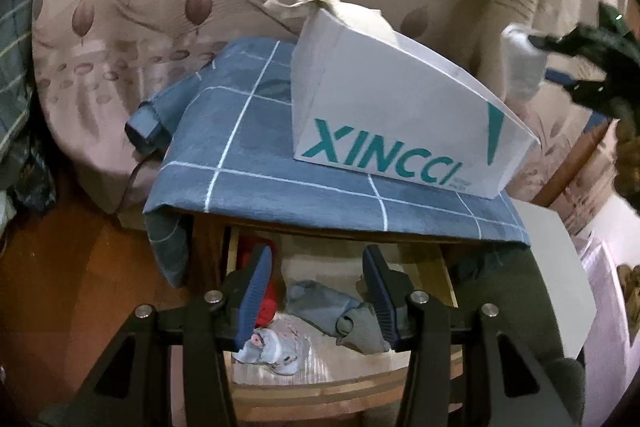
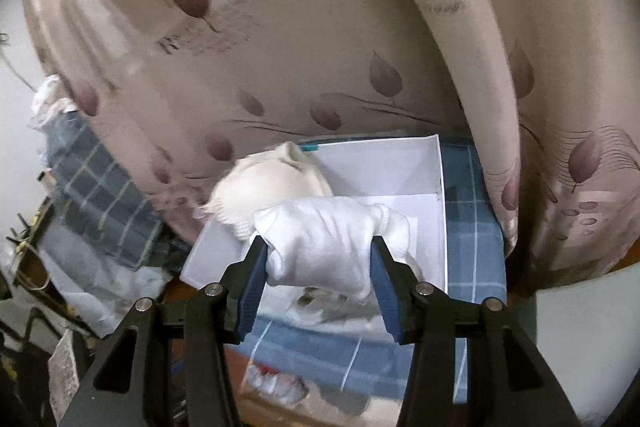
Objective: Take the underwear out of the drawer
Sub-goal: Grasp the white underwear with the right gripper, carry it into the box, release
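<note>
My left gripper point(image 1: 316, 259) is open and empty above the open wooden drawer point(image 1: 344, 383). In the drawer lie a grey folded piece of underwear point(image 1: 340, 307), a red piece point(image 1: 266, 307) and a pale patterned piece point(image 1: 276, 345). My right gripper point(image 2: 318, 245) is shut on a white piece of underwear point(image 2: 320, 235) and holds it over the open white XINCCI box point(image 2: 416, 187). A cream garment point(image 2: 272, 183) hangs over the box's left rim. The left wrist view shows the box point(image 1: 384, 99) on the cabinet top, with the right gripper point(image 1: 584, 55) and the white piece point(image 1: 522, 63) above its right end.
A blue checked cloth point(image 1: 248, 147) covers the cabinet top and hangs over the drawer's back. A leaf-patterned beige curtain point(image 2: 280, 47) hangs right behind. A dark folded umbrella point(image 1: 146, 127) lies at the cloth's left edge. A white panel point(image 1: 560, 267) stands right of the drawer. Clutter fills the left floor point(image 2: 80, 227).
</note>
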